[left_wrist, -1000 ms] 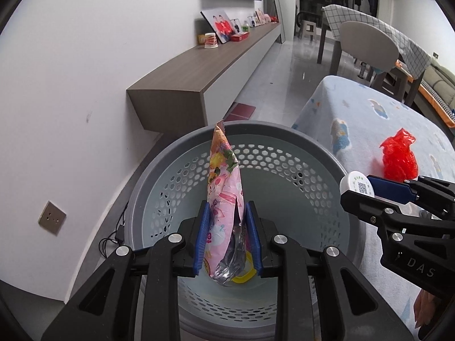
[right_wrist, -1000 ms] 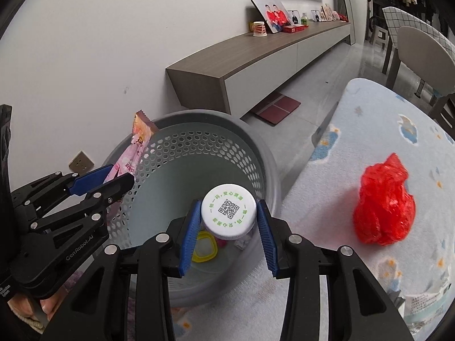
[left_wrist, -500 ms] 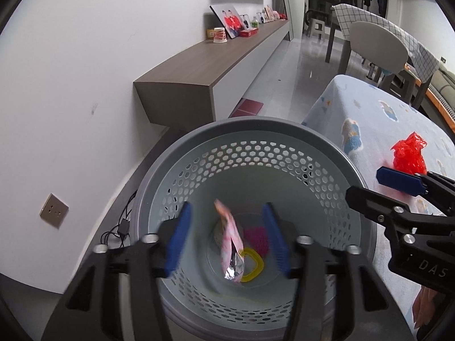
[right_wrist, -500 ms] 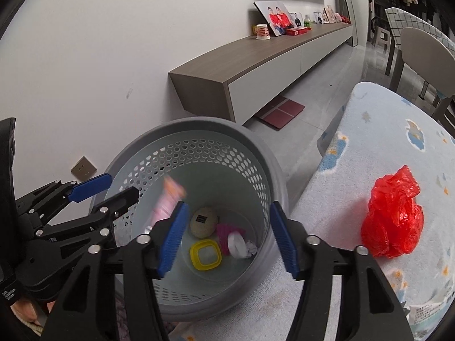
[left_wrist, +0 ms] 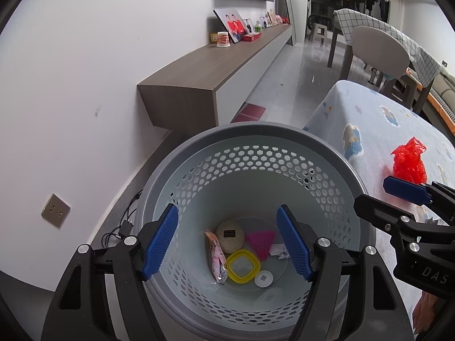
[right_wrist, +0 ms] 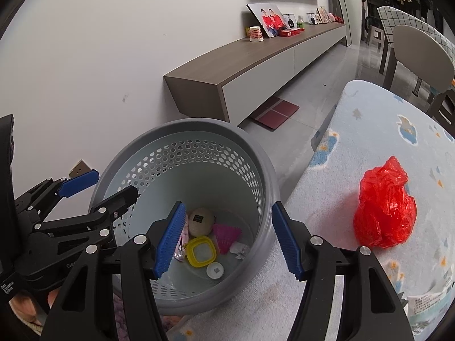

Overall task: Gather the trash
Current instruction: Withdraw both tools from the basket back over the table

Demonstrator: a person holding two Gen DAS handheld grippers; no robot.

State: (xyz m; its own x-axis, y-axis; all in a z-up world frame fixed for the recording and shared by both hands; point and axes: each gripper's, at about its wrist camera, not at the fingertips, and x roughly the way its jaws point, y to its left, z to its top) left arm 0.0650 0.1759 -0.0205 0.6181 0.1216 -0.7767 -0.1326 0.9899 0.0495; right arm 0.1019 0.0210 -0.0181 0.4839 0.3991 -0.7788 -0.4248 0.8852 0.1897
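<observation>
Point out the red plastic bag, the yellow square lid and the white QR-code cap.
red plastic bag (right_wrist: 384,207): right wrist view, middle of the crumpled bag.
yellow square lid (left_wrist: 242,266): left wrist view, its clear centre.
white QR-code cap (left_wrist: 263,278): left wrist view, the printed top face.

Left gripper (left_wrist: 227,238): jaws spread wide, nothing between the blue pads (left_wrist: 160,241); pointing forward and down; right gripper (right_wrist: 226,240): jaws likewise wide apart, empty, same downward tilt; the two sit side by side, near each other, not touching.
</observation>
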